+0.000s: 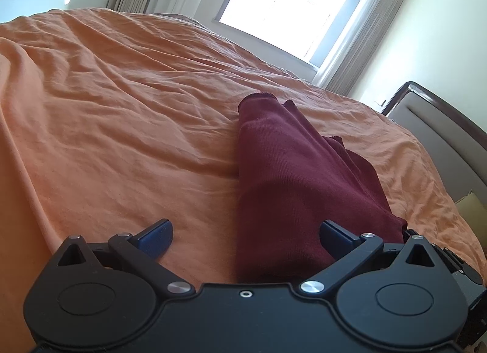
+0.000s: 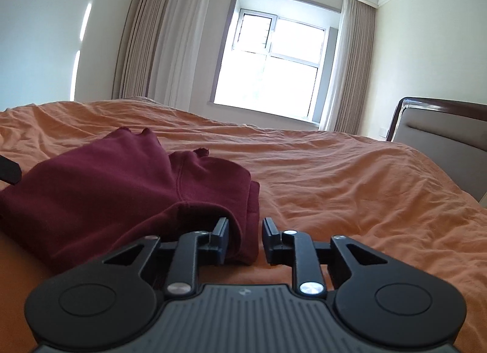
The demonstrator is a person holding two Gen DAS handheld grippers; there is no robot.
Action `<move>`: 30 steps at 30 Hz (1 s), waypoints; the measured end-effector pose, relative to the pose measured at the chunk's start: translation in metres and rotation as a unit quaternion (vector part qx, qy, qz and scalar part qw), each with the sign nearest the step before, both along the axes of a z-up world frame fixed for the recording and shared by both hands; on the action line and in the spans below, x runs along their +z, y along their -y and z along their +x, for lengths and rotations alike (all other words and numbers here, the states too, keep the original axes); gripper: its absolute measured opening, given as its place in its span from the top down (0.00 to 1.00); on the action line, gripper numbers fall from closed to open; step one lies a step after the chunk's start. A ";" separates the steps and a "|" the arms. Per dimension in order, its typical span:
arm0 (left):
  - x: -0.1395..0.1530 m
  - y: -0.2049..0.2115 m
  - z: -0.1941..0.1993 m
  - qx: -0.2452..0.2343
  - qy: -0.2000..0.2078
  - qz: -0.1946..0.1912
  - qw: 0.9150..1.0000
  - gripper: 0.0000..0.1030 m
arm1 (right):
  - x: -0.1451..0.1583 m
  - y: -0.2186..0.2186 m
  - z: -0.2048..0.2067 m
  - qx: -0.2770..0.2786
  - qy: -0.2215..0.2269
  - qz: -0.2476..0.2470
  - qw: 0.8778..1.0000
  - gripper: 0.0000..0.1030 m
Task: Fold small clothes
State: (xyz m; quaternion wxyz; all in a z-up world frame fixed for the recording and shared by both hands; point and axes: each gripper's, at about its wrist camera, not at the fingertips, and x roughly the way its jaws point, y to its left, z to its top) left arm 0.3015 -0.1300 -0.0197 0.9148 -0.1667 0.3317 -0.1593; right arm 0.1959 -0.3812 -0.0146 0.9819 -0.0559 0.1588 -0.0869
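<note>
Both jaws stand released: left gripper [image 1: 245, 235] and right gripper [image 2: 245, 239] straddle the maroon garment [image 2: 121, 182].

Left gripper [image 1: 245, 235]: matte black body, two round hub discs w/ raised inner circles, triangular cut-outs above each. Black link arms on silver rivets, small screw at top-centre of the plate. Finger pads [image 1: 155, 239] dark blue.

Right gripper [image 2: 245, 239]: same black hubs, cut-outs, silver rivets. Centre plate grey, vertical ribs, tiny logo at its top edge. Fingers [image 2: 220, 239] black, blocky.
</note>
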 end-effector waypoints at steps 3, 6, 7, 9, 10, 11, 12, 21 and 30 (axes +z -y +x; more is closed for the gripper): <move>0.004 -0.001 0.006 0.006 0.004 -0.009 1.000 0.01 | 0.011 0.013 -0.007 0.017 0.018 0.052 0.998 0.28; 0.009 0.005 0.013 0.011 0.010 0.004 1.000 0.01 | 0.018 0.023 0.003 0.036 0.026 0.104 0.994 0.17; 0.009 0.008 0.016 0.012 0.007 0.013 1.000 0.01 | 0.018 0.026 0.011 0.038 0.022 0.118 0.992 0.17; 0.008 0.012 0.022 0.019 0.006 0.024 1.000 0.01 | 0.017 0.032 0.030 0.033 0.006 0.143 0.989 0.19; 0.007 0.013 0.024 0.021 0.004 0.027 0.999 0.01 | 0.015 0.036 0.040 0.032 0.000 0.155 0.987 0.28; 0.005 0.014 0.026 0.022 0.001 0.029 0.999 0.01 | 0.012 0.039 0.050 0.031 -0.009 0.165 0.986 0.36; 0.004 0.015 0.027 0.021 -0.002 0.029 0.999 0.01 | 0.009 0.042 0.060 0.027 -0.021 0.175 0.984 0.55; 0.003 0.024 0.039 -0.008 -0.007 0.059 0.998 0.01 | -0.012 0.060 0.081 0.019 -0.043 0.237 0.970 0.95; 0.015 0.039 0.035 -0.012 0.015 0.091 0.996 0.01 | -0.012 0.076 0.076 -0.006 -0.032 0.252 0.967 0.96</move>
